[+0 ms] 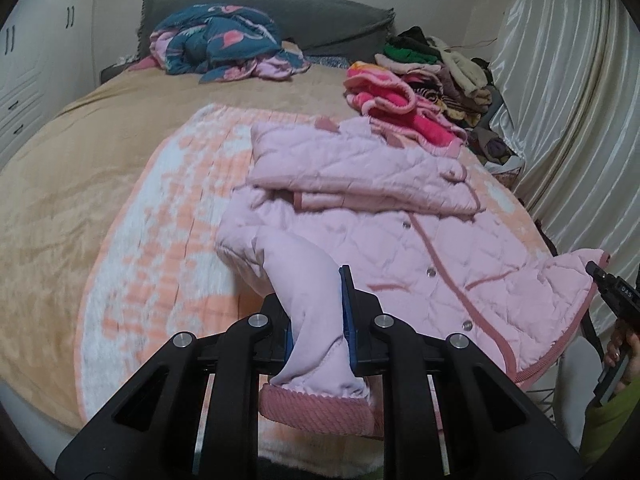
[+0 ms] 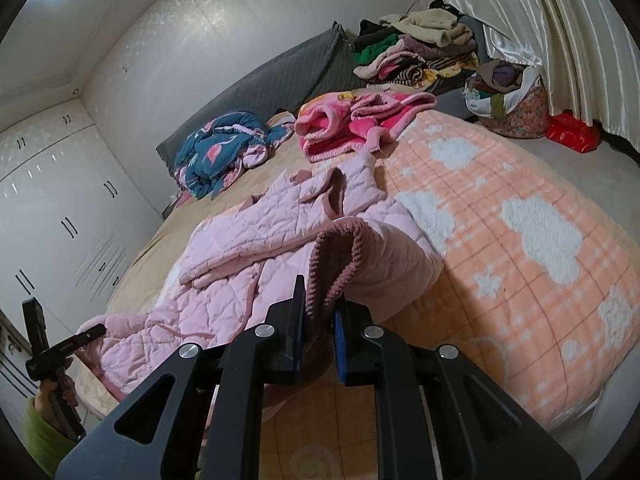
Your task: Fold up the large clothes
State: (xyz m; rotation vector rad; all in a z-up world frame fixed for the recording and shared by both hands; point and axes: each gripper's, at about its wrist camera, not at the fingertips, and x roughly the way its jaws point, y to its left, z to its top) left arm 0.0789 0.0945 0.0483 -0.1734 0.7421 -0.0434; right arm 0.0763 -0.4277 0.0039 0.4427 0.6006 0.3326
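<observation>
A pale pink quilted jacket (image 1: 384, 216) lies front-up on the orange cloud-pattern blanket (image 1: 168, 216), one sleeve folded across its chest. My left gripper (image 1: 318, 320) is shut on the jacket's near hem corner, lining turned up, ribbed pink edge hanging below. My right gripper (image 2: 320, 320) is shut on the other hem corner by its ribbed pink trim (image 2: 340, 248); the jacket (image 2: 256, 240) stretches away from it. The right gripper also shows in the left wrist view (image 1: 600, 276), the left in the right wrist view (image 2: 94, 330).
A pink fleece garment (image 1: 392, 100) lies beyond the jacket. A blue patterned bundle (image 1: 224, 40) sits by the grey headboard (image 1: 320, 20). A stack of folded clothes (image 2: 420, 48), a basket (image 2: 512, 104), a red bag (image 2: 568, 132), curtains (image 1: 568, 100) and wardrobe (image 2: 52, 208).
</observation>
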